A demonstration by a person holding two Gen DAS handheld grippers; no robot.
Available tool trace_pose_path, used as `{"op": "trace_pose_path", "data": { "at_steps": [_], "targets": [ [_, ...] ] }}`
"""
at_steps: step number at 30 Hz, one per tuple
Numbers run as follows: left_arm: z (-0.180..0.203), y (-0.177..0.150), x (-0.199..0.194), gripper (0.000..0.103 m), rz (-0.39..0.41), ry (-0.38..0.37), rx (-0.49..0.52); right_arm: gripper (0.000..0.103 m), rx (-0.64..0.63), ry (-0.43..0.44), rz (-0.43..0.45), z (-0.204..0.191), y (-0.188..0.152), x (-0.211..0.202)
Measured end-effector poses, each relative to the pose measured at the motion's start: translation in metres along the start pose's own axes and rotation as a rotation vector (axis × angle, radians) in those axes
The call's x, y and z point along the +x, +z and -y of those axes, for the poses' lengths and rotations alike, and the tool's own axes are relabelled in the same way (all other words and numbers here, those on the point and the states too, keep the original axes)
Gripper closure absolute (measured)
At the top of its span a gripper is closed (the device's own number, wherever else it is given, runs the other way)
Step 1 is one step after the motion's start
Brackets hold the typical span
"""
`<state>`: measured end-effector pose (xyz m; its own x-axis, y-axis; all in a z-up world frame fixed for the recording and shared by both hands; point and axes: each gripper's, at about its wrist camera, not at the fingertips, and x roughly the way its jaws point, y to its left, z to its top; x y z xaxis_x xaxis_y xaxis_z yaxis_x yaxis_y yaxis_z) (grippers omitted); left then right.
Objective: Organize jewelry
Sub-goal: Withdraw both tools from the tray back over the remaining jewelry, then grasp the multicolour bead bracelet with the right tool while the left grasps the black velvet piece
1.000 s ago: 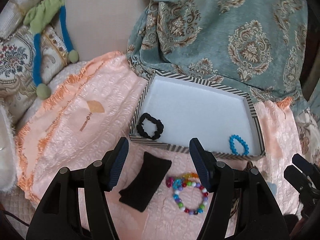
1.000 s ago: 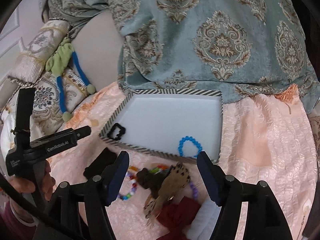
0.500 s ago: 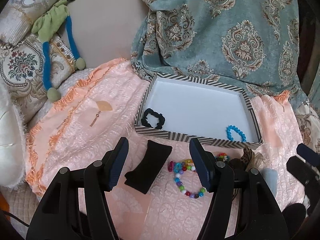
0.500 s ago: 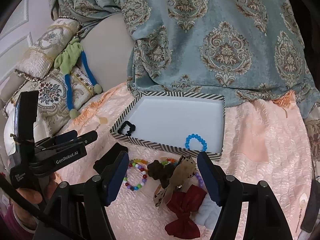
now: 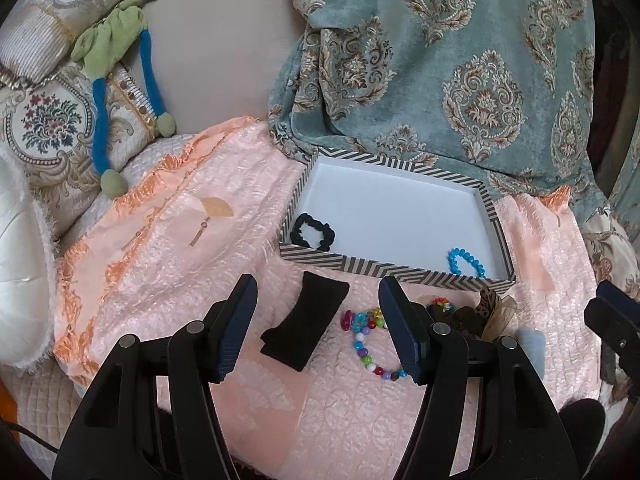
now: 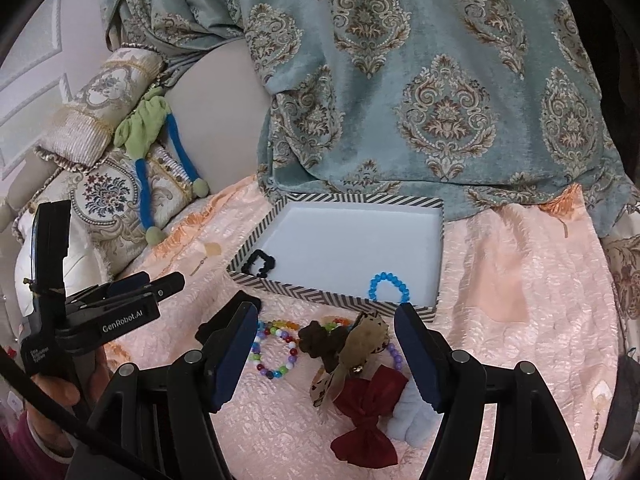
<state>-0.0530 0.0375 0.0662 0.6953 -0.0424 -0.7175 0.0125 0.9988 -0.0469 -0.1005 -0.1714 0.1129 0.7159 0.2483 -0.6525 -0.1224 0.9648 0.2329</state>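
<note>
A striped box with a white floor (image 5: 392, 204) (image 6: 348, 240) sits on the peach cloth. It holds a black scrunchie (image 5: 313, 231) (image 6: 260, 265) and a blue bead bracelet (image 5: 465, 262) (image 6: 388, 286). In front of it lie a black hair band (image 5: 306, 320), a multicolour bead bracelet (image 5: 370, 344) (image 6: 274, 350), a brown scrunchie (image 6: 320, 342), a leopard bow (image 6: 358, 348), a dark red bow (image 6: 368, 412) and a pale blue piece (image 6: 412, 412). My left gripper (image 5: 318, 332) is open above the black band. My right gripper (image 6: 326, 356) is open above the bows.
A teal patterned blanket (image 5: 460, 60) hangs behind the box. Embroidered pillows (image 5: 48, 128) and a green-and-blue soft toy (image 5: 116, 76) lie at the left. The peach cloth (image 5: 180, 240) covers the bed. The left gripper's body (image 6: 100, 312) shows at the left of the right wrist view.
Both grippers have drawn back and risen from the box, so more of the bed and the loose items shows. Both stay open. Nothing was picked up.
</note>
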Motion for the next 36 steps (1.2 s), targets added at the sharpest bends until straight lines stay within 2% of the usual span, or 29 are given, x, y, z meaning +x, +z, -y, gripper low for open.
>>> {"op": "trace_pose_path", "data": {
  "at_steps": [6, 9, 13, 16, 21, 26, 29, 30, 32, 33, 35, 36],
  "targets": [
    [-0.017, -0.006, 0.006, 0.04, -0.052, -0.029, -0.03, 0.035, -0.043, 0.034, -0.047, -0.009, -0.006, 0.013],
    [-0.028, -0.01, 0.015, 0.04, -0.089, -0.021, -0.045, 0.05, -0.073, 0.057, -0.084, -0.016, -0.011, 0.026],
    [-0.04, -0.012, 0.028, 0.04, -0.134, -0.02, -0.081, 0.057, -0.082, 0.127, -0.153, -0.026, -0.023, 0.054],
    [-0.042, -0.015, 0.044, 0.04, -0.189, -0.025, -0.074, 0.057, -0.074, 0.164, -0.232, -0.035, -0.037, 0.085],
    [-0.043, -0.023, 0.068, 0.04, -0.251, -0.016, -0.06, 0.057, -0.068, 0.139, -0.316, -0.042, -0.056, 0.128],
    [-0.04, -0.027, 0.099, 0.04, -0.308, -0.023, -0.048, 0.057, -0.064, 0.074, -0.368, -0.039, -0.063, 0.157],
    [-0.038, -0.025, 0.111, 0.039, -0.317, -0.045, -0.052, 0.057, -0.058, 0.059, -0.38, -0.035, -0.067, 0.163],
    [-0.035, -0.025, 0.115, 0.034, -0.32, -0.044, -0.044, 0.057, -0.057, 0.059, -0.377, -0.033, -0.068, 0.165],
    [-0.031, -0.025, 0.128, 0.034, -0.343, -0.032, -0.014, 0.057, -0.053, 0.059, -0.363, -0.031, -0.067, 0.168],
    [-0.028, -0.025, 0.134, 0.034, -0.354, -0.032, -0.002, 0.06, -0.059, 0.055, -0.36, -0.032, -0.066, 0.17],
    [-0.027, -0.025, 0.14, 0.034, -0.358, -0.028, 0.015, 0.085, -0.09, 0.052, -0.347, -0.035, -0.066, 0.173],
    [-0.026, -0.026, 0.143, 0.034, -0.359, -0.019, 0.027, 0.087, -0.095, 0.057, -0.347, -0.036, -0.067, 0.175]
  ]
}}
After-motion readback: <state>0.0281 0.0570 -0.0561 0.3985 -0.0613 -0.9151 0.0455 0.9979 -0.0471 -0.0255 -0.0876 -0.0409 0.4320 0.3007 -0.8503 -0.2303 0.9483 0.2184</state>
